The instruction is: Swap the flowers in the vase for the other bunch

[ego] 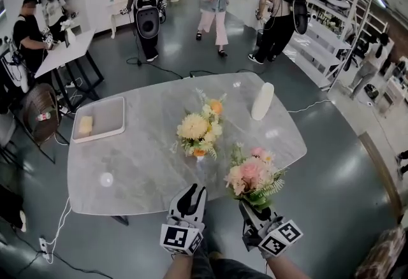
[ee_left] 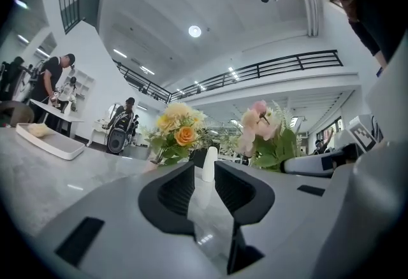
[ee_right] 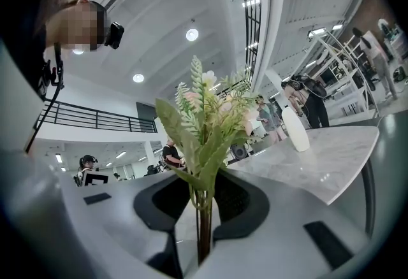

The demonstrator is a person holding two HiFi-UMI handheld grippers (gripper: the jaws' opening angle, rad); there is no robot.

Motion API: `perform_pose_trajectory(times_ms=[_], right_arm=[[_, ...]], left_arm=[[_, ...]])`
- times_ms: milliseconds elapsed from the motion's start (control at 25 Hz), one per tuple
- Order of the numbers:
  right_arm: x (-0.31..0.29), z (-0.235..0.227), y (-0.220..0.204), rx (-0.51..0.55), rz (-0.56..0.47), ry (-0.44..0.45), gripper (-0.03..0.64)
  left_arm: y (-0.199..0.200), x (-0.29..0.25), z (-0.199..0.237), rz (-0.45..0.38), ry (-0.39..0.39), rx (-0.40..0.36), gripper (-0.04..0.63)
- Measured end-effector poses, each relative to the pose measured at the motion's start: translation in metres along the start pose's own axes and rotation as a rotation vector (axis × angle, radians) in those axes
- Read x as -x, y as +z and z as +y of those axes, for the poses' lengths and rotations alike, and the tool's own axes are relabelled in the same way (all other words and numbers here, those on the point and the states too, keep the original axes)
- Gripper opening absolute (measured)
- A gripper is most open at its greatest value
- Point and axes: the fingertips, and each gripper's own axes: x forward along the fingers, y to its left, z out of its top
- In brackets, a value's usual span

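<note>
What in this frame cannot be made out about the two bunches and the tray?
- What the yellow bunch stands in: in the head view its own blooms cover the base; in the left gripper view the left claw blocks it.
- Stem ends of the pink bunch: in the right gripper view they run down behind the right claw, which grips them.
- The yellowish item in the tray: too small in the head view.

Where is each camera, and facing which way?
Head view: on the head, steeply down at the table; left hand-held gripper and right hand-held gripper show.
Left gripper view: on the left one, level over the table; empty parted jaws.
Right gripper view: on the right one, level; jaws grip the pink bunch.
All show that bunch.
</note>
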Motion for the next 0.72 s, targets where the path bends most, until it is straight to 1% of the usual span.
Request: perform_pose_trajectory(times_ms=[200, 480, 720], right_arm=[[-0.009, -0.014, -0.002, 0.005, -0.001, -0.023, 0.101], [-0.025, -0.021, -0.003, 0.002, -0.001, -0.053, 0.100], [-0.032, -0.034, -0.007, 0.025, -0.003, -0.081, 0.100]], left_arm=[[-0.002, -0.020, 0.009, -0.012, -0.011, -0.007, 0.125], [0.006, -0.043, 0.024, -0.018, -0.025, -0.018, 0.143], [0.013, -0.062, 0.023, -0.046, -0.039, -0.062, 0.147]])
